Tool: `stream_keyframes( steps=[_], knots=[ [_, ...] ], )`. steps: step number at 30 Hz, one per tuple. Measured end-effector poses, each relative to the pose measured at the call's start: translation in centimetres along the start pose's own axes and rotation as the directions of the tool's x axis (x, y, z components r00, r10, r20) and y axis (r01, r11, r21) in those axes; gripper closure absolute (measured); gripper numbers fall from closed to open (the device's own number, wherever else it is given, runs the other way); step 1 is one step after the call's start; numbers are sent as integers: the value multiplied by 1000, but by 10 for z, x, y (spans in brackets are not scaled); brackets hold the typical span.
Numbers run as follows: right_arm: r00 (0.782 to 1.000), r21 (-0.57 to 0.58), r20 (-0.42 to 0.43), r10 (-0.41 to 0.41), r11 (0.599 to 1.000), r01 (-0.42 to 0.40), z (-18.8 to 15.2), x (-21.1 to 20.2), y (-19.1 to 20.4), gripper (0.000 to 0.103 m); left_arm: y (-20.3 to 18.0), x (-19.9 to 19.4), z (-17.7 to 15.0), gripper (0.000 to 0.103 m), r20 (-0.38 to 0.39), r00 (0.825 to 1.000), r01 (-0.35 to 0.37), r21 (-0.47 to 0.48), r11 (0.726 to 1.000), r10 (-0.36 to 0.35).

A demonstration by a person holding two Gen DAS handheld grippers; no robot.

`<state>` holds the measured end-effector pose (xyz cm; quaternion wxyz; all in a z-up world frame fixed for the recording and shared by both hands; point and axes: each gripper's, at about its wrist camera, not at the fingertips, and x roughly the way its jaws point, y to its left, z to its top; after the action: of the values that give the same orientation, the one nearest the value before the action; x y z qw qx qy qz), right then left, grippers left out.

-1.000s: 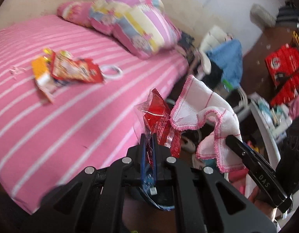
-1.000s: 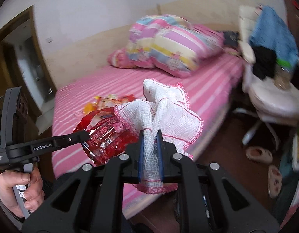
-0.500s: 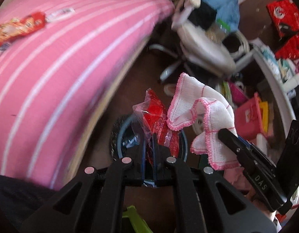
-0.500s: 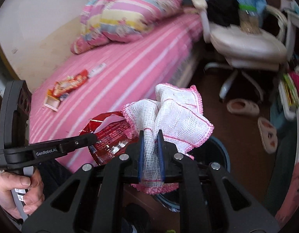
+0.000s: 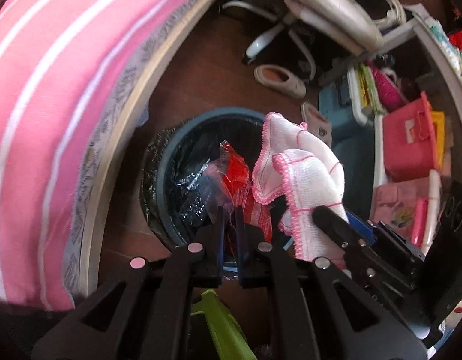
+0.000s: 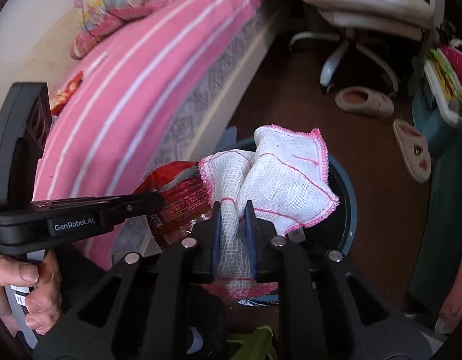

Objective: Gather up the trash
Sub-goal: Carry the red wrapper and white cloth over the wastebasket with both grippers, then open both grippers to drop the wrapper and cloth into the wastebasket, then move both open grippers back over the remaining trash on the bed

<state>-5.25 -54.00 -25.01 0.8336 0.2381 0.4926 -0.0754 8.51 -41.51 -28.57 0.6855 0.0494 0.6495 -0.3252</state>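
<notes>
My left gripper (image 5: 229,210) is shut on a red and clear snack wrapper (image 5: 237,177) and holds it over a round blue trash bin (image 5: 165,180) lined with a black bag, on the floor beside the bed. My right gripper (image 6: 232,207) is shut on a white cloth with pink edging (image 6: 279,180), held above the same bin (image 6: 348,192). The two grippers are side by side; the cloth (image 5: 303,174) sits just right of the wrapper (image 6: 177,201). More wrappers (image 6: 67,91) lie on the bed.
The pink striped bed (image 5: 51,90) runs along the left. A white swivel chair (image 6: 360,9) and slippers (image 6: 363,102) stand on the dark floor beyond the bin. Shelves with pink boxes (image 5: 408,141) are at the right. A green object (image 5: 228,330) lies below my left gripper.
Both grippers have swung away from the bed and tipped down toward the floor. The trash bin has come under them. Both still hold their items.
</notes>
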Motion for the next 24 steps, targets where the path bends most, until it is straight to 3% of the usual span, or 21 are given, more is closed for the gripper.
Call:
stream_keyframes(
  steps=[2,6,9,13,17,22,24],
  knots=[
    [1000,13,-28,-6,1000,6,-2,8,-4,78,-1,8,1,96,-19,1000,-10,18,1000,10],
    [999,31,-41,-30,999,31,-3,15,-8,53,-2,14,2,90,-30,999,-33,42,999,34],
    [998,45,-25,-50,998,51,-1,14,-9,35,0,12,3,69,-21,999,-44,31,999,44],
    [995,47,25,-95,994,94,5,4,-9,22,2,-1,8,47,33,998,-50,-3,999,50],
    [979,1,138,-150,988,152,9,-14,0,19,0,-30,8,32,143,988,-57,-16,998,59],
    [938,-67,290,-188,974,216,10,-42,24,18,0,-75,0,26,268,960,-76,-35,997,82],
    [929,-80,330,-168,976,204,13,-54,34,18,0,-91,-1,26,307,948,-78,-45,996,88]
  ],
)
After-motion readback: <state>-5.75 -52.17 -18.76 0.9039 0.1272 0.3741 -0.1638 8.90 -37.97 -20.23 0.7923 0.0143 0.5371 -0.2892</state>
